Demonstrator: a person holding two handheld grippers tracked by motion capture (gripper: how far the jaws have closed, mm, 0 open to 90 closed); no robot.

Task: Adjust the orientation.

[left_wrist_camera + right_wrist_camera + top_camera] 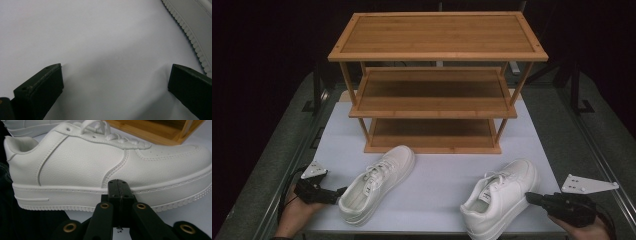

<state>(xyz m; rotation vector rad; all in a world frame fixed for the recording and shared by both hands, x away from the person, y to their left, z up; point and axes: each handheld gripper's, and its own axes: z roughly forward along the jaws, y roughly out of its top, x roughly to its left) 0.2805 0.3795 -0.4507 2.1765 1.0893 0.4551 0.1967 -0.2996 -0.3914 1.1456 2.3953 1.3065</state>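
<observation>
Right gripper (pixel 532 198), high view, lower right of the frame: jaws sitting pressed together on nothing, tip lying just beside the outer side of the right sneaker (pixel 499 197), which is resting on the white mat (pixel 437 180) at lower centre-right. Left gripper (pixel 341 192), lower left: jaws standing wide, tip lying at the heel side of the left sneaker (pixel 377 182); whether it is touching cannot be told. Wooden rack (pixel 437 80), three shelves, is occupying the upper centre behind both shoes. Left gripper view: left gripper (pixel 115 80) is showing jaws far apart at the lower corners, bare white mat (pixel 95 37) lying between them, and the ribbed sole edge of the left sneaker (pixel 192 27) is running down the upper right. Right gripper view: right gripper (pixel 120 191) is showing jaws meeting at lower centre, tip in front of the sole of the right sneaker (pixel 87 167), with the wooden rack (pixel 155 130) sitting at upper right.
</observation>
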